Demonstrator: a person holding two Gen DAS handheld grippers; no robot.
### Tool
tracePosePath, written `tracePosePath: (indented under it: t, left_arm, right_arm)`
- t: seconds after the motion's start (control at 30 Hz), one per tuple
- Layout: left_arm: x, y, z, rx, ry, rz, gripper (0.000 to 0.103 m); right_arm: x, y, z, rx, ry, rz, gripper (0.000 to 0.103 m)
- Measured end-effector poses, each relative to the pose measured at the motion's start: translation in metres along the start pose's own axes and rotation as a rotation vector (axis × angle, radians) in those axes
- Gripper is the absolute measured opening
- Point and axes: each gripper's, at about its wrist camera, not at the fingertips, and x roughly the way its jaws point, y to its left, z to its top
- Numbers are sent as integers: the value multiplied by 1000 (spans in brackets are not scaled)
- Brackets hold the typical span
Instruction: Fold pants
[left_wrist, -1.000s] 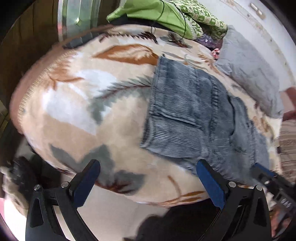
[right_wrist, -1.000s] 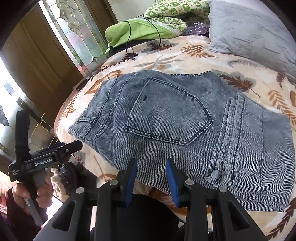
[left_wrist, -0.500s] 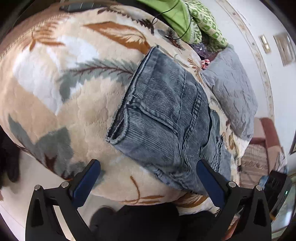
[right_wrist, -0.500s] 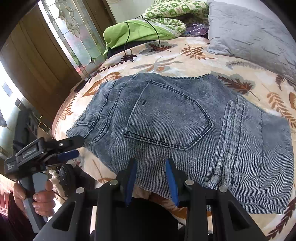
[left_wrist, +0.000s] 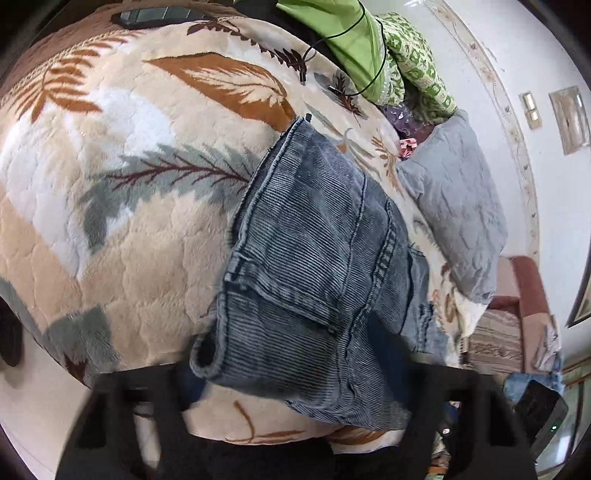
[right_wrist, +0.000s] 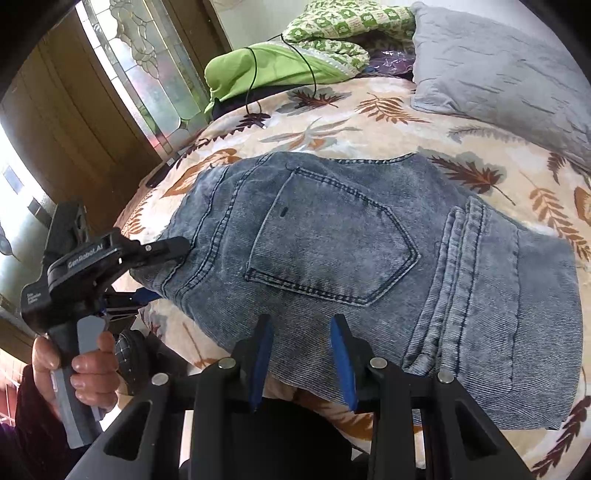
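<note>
Folded blue-grey denim pants (right_wrist: 354, 251) lie back pocket up on a leaf-print blanket (right_wrist: 332, 122); they also show in the left wrist view (left_wrist: 317, 280). My left gripper (right_wrist: 162, 258) is at the pants' left waistband corner, one finger above the cloth and one below. In its own view the corner with a belt loop (left_wrist: 207, 358) lies between the blurred, wide-set fingers. My right gripper (right_wrist: 301, 354) is partly open and empty, at the pants' near edge.
A grey pillow (right_wrist: 498, 70) and green bedding (right_wrist: 280, 66) with a black cable (right_wrist: 314, 74) lie at the bed's far end. A wooden door with a glass panel (right_wrist: 147, 74) stands to the left. A phone-like device (left_wrist: 539, 406) is at lower right.
My left gripper has moved in to the pants' waistband corner, which now sits between its fingers. My right gripper has held its place at the near edge.
</note>
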Motion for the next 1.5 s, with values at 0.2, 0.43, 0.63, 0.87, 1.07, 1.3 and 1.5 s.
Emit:
tracePosePath:
  t: [0.2,0.43,0.63,0.87,1.07,1.3,1.5]
  left_arm:
    - [-1,2,0,3,19,-14,30]
    - [-17,-30,-2,126,-33,18,20]
    - [-25,-51,-3,196,-62,50,19]
    - [-50,-93,-20,345,-134,82,18]
    - [-67,-140,-38,461,-187,79,16]
    - [-57,-197,-65,588,-189,76,16]
    - [-29,-201,-66,581,-169,128,15]
  right_arm:
    - [-5,-29,-2,72,-18,-16,36]
    - [12,-46,8,133,-15,39,36]
    - [55,-47,17,145,44,49,36]
    - [27,-61,15,223,24,141,36]
    - [-1,-69,21,258,-56,230,36]
    - [13,-87,45,346,-62,429,36]
    - [57,-87,53,445,-5,726,37]
